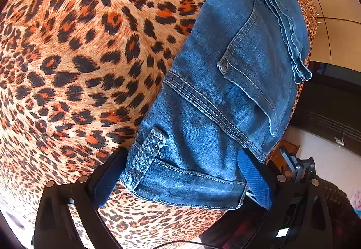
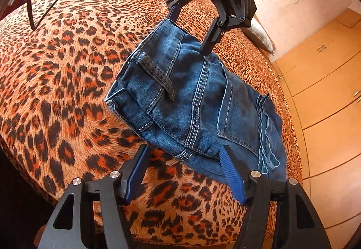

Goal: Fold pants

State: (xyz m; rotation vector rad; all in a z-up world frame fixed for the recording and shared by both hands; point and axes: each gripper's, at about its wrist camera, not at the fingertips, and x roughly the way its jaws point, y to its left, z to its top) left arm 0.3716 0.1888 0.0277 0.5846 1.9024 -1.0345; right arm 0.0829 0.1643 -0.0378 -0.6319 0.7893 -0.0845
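Right wrist: folded jeans (image 2: pixel 198 109) near bed edge; left gripper (image 2: pixel 191 32) and right gripper (image 2: pixel 187 172) spread apart.

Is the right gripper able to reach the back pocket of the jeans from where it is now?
Probably yes. The right gripper is open at the near edge of the jeans, and the back pocket lies uncovered just ahead. The left gripper is at the far edge.
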